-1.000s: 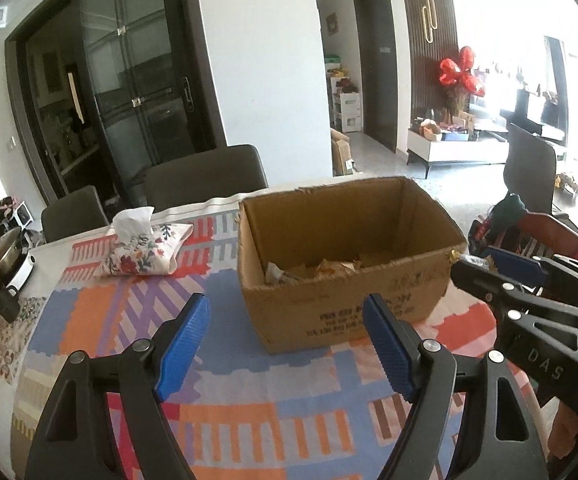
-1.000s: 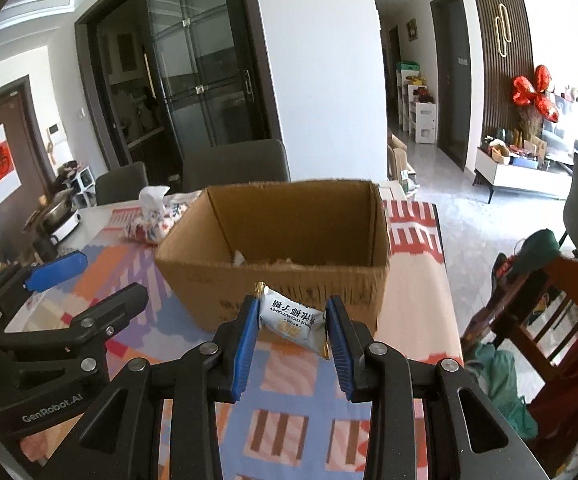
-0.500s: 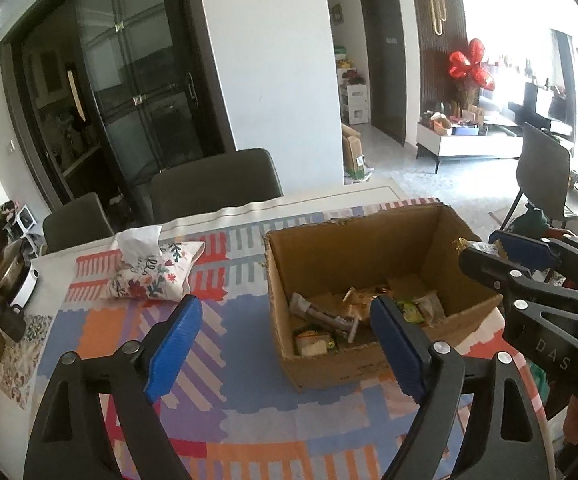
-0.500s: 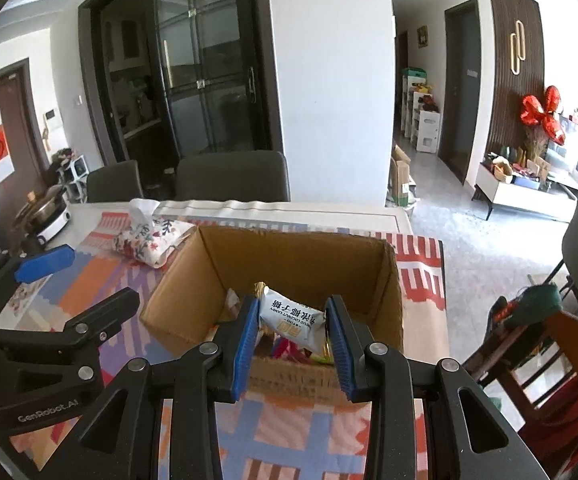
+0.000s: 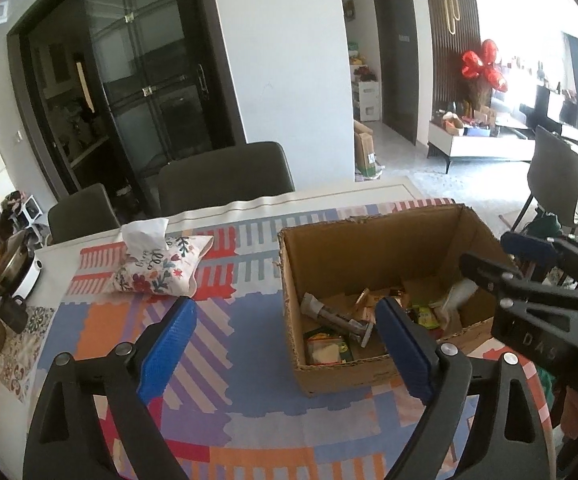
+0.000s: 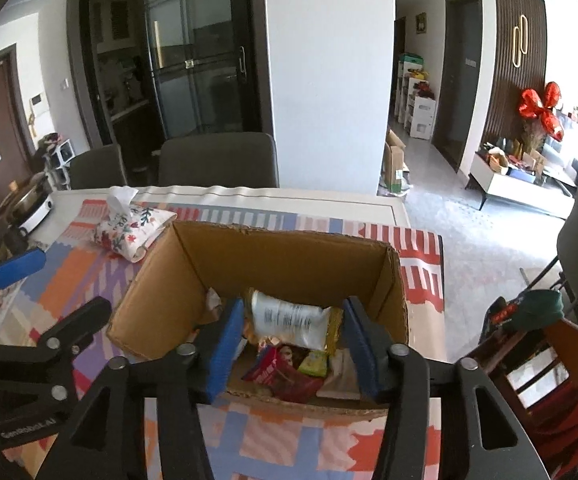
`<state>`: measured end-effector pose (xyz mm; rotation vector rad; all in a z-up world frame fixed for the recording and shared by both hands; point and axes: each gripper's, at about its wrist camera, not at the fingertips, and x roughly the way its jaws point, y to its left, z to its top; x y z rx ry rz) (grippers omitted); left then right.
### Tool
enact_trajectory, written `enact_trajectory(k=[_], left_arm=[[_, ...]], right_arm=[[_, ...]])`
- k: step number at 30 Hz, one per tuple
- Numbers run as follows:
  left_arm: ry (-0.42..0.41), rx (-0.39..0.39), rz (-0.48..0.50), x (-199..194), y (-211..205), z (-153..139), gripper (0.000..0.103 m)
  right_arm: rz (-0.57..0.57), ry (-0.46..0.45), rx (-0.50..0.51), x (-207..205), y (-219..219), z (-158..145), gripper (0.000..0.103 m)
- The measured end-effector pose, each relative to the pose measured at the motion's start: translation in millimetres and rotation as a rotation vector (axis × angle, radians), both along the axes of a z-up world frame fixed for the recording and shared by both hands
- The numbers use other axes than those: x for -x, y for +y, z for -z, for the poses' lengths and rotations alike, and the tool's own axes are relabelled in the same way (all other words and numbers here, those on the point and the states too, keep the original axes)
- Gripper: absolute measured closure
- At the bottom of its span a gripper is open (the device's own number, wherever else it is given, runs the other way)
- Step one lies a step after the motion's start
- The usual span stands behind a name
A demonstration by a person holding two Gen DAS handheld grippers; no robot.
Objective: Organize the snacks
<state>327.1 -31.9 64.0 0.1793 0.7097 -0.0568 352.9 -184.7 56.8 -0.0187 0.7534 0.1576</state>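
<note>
Released over the cardboard box point(image 6: 289, 256), the white snack packet point(image 6: 289, 320) drops—both claws point(image 6: 293, 340) point(image 5: 285, 340) open, empty.

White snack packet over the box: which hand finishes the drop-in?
Right. The right gripper has the white packet between its just-opening jaws, above the cardboard box. The left gripper is empty, beside the box.

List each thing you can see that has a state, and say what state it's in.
Cardboard box: open-topped, partly filled with snacks.
White snack packet: between the pads, over the box, apparently let go.
Right gripper: open, jaws have just been opening.
Left gripper: open, empty.
Tissue pouch: tissue sticking out.
</note>
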Motion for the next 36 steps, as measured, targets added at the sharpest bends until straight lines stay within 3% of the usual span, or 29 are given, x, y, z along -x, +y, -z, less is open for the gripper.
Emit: enact_trajectory(k=[7,17,25,36], left_arm=[[-0.059,0.009,0.004,29.7,2.7,-9.3,0.006],[-0.198,0.010,0.000,103.9,9.1,-22.4,0.000],[-0.263,0.009,-0.004,161.9,10.9,-23.4,0.000],[-0.315,0.021,0.005,220.5,10.6,-21.4,0.000]], right_arm=[[0.003,-0.042,-0.005,24.2,-1.1,-6.3,0.037],[0.056,-0.181,0.011,109.3,-8.1,-22.7,0.013],[0.083,-0.258,0.022,173.2,-10.6,-28.5,0.007],[0.095,-0.294,0.004,226.6,-12.4,-23.3,0.007]])
